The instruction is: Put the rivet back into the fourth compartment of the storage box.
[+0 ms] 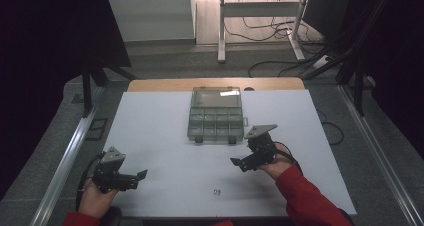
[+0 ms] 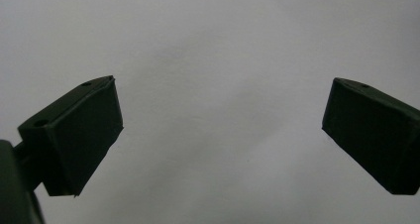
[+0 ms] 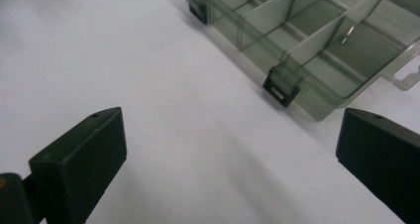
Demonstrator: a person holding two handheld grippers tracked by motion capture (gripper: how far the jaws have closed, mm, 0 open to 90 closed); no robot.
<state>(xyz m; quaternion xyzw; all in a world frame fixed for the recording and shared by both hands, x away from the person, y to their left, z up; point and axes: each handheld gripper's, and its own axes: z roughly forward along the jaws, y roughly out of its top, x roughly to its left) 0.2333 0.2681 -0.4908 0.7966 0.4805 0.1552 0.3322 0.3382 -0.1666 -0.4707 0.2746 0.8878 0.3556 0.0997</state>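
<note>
Hovering released just beside the compartment box (image 1: 216, 117), the right claw (image 1: 239, 162) gapes, the left claw (image 1: 140, 177) released farther off.

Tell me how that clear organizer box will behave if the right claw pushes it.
The box looks like thin, hard plastic with empty compartments, so it is probably light and stiff. Sitting flat and low on the smooth white table, it would likely slide rather than tip. Its latches look small and may snag or flex if caught.

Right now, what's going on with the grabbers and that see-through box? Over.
Left gripper open, fingers over bare table. Right gripper open, near the clear compartment box, lid up. Small object at front edge; nothing between.
</note>
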